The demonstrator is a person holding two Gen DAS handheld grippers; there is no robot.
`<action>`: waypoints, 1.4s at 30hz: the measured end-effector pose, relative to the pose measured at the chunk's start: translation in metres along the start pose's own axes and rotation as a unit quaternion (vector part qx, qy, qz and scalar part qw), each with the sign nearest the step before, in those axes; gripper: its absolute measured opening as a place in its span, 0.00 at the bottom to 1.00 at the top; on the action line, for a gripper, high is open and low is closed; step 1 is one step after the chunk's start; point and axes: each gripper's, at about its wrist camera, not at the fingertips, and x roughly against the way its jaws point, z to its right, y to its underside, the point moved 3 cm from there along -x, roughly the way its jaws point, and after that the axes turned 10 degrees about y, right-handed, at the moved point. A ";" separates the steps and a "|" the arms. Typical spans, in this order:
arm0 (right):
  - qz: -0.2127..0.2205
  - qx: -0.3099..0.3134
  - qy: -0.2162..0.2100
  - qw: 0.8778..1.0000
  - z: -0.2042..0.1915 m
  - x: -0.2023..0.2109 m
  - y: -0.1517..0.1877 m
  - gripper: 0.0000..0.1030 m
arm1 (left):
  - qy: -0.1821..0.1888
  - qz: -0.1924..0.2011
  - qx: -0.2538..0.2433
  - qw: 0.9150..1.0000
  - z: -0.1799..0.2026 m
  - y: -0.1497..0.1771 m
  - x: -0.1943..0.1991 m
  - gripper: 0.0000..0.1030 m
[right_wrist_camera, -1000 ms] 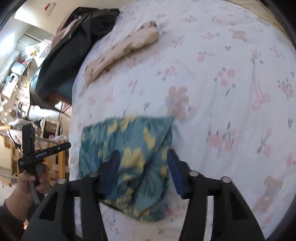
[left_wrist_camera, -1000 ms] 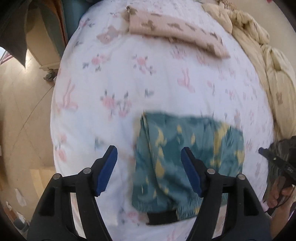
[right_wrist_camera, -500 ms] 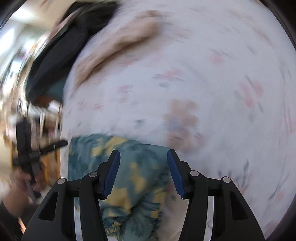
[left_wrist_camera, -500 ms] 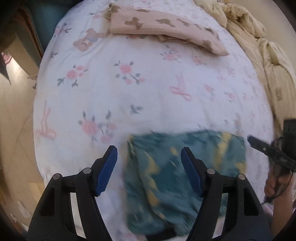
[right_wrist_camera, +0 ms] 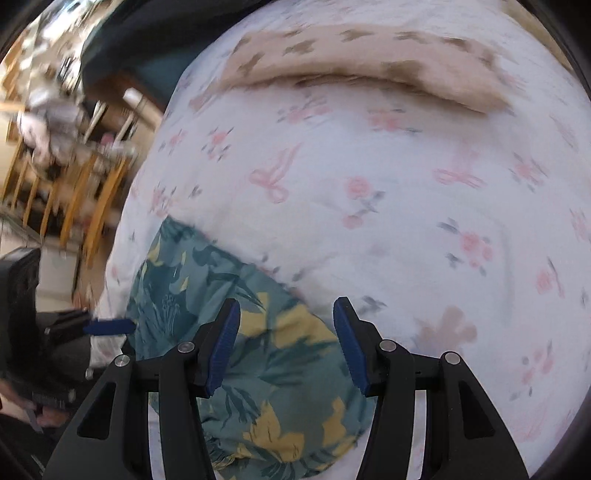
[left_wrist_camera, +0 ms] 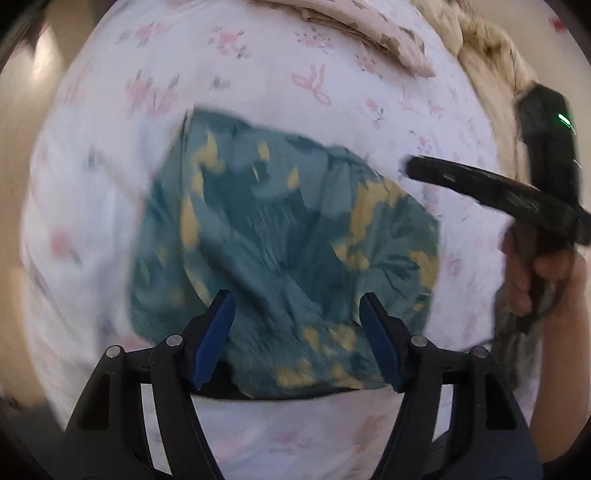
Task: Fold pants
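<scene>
Left-wrist view, left to right. White bedsheet (left_wrist_camera: pixel 258 74), soft cotton printed with pink flowers and bows, blurred at 9 o'clock. At centre lie the pants (left_wrist_camera: pixel 280 236): a folded, rumpled, roughly square bundle of teal cloth with yellow leaf patches, its near edge cut off behind the claw. Left gripper (left_wrist_camera: pixel 297 332), black frame with blue ribbed pads, stands wide, pads clear of the cloth below them. At 12 to 1 o'clock a beige folded cloth (left_wrist_camera: pixel 369 29), partly out of frame. At 3 o'clock the right gripper (left_wrist_camera: pixel 491 192) appears side-on, blurred, in a hand (left_wrist_camera: pixel 539 273).

Right-wrist view. At 9 o'clock wooden furniture, smeared by motion. The pants (right_wrist_camera: pixel 258 354) sit at 6 to 8 o'clock on the sheet's edge. The right gripper (right_wrist_camera: pixel 286 339) is moderately wide, gripping nothing, above the fabric.
</scene>
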 end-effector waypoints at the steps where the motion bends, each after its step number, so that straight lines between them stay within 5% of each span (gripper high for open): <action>1: -0.007 0.016 0.003 1.000 -0.003 -0.004 -0.003 0.53 | 0.008 0.005 0.014 1.000 -0.002 0.007 -0.004 0.64; 4: -0.036 0.066 0.001 0.997 -0.012 -0.022 -0.013 0.53 | 0.023 0.026 0.039 0.999 -0.006 0.023 -0.015 0.64; 8: -0.063 0.110 0.013 0.992 -0.021 -0.041 -0.015 0.51 | -0.021 0.034 -0.005 0.999 0.006 0.019 -0.023 0.63; 12: -0.071 0.132 0.000 0.989 -0.032 -0.048 -0.014 0.51 | -0.066 -0.023 -0.011 0.997 -0.001 0.018 -0.045 0.63; 16: -0.102 0.150 0.002 0.983 -0.034 -0.066 -0.010 0.50 | -0.079 -0.026 -0.017 0.996 -0.003 0.015 -0.053 0.63; 17: -0.104 0.152 0.000 0.983 -0.034 -0.068 -0.009 0.47 | -0.077 -0.027 -0.017 0.996 -0.003 0.013 -0.055 0.63; 20: -0.103 0.176 -0.013 0.979 -0.038 -0.067 -0.003 0.11 | -0.076 -0.028 -0.019 0.996 -0.003 0.011 -0.055 0.63; 29: -0.004 0.207 0.020 0.978 -0.063 -0.010 0.013 0.07 | -0.078 -0.024 -0.016 0.997 0.007 0.011 -0.058 0.63; 36: 0.065 0.239 0.036 0.968 -0.100 0.041 0.060 0.06 | -0.050 -0.008 0.009 0.999 0.001 0.006 -0.054 0.63; 42: 0.095 0.220 0.049 0.970 -0.117 0.045 0.105 0.05 | -0.043 0.001 0.012 0.999 -0.002 0.004 -0.049 0.63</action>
